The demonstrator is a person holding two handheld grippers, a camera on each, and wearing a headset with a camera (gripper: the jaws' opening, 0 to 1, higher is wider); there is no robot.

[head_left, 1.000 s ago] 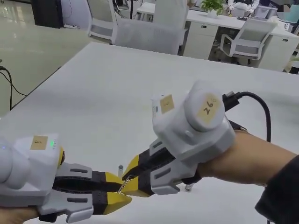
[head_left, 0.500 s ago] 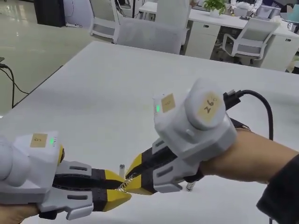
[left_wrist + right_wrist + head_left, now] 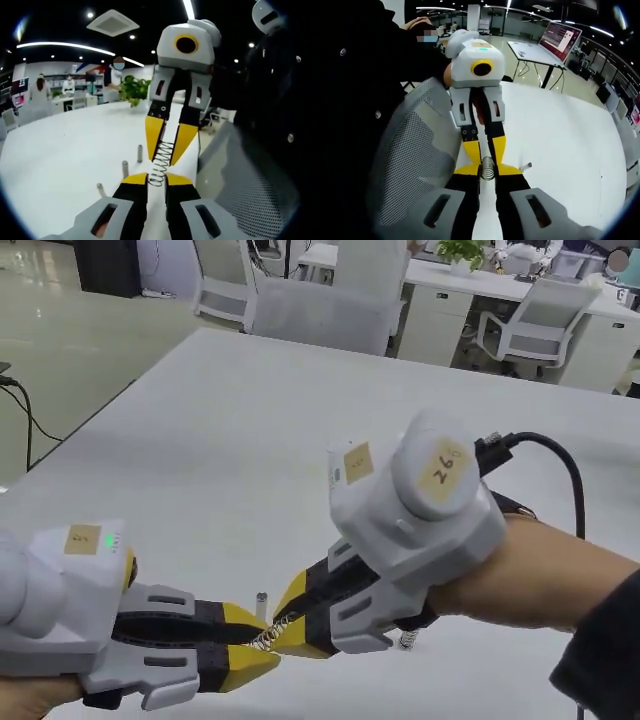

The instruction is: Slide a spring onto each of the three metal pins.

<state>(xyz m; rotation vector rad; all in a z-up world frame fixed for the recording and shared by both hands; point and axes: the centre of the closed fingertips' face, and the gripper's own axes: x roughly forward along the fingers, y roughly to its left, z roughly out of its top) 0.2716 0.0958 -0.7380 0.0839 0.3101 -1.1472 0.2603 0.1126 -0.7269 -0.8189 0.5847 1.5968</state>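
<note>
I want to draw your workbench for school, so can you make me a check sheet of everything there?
Surface: flat white table.
Job's things: coiled metal spring held in the air between both grippers; three short upright metal pins in a row, bare; second spring lying on the table.
Clutter: nothing seen.
Grippers: left gripper and right gripper each pinch one end of the spring, yellow tips facing.
Cables: black cable running from the right gripper.
Surroundings: grey mesh chair, white office desks, green plant.

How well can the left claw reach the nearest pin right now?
Probably yes: the pin stands bare beside the left claw, nothing between, though the right claw also grips its spring.
</note>
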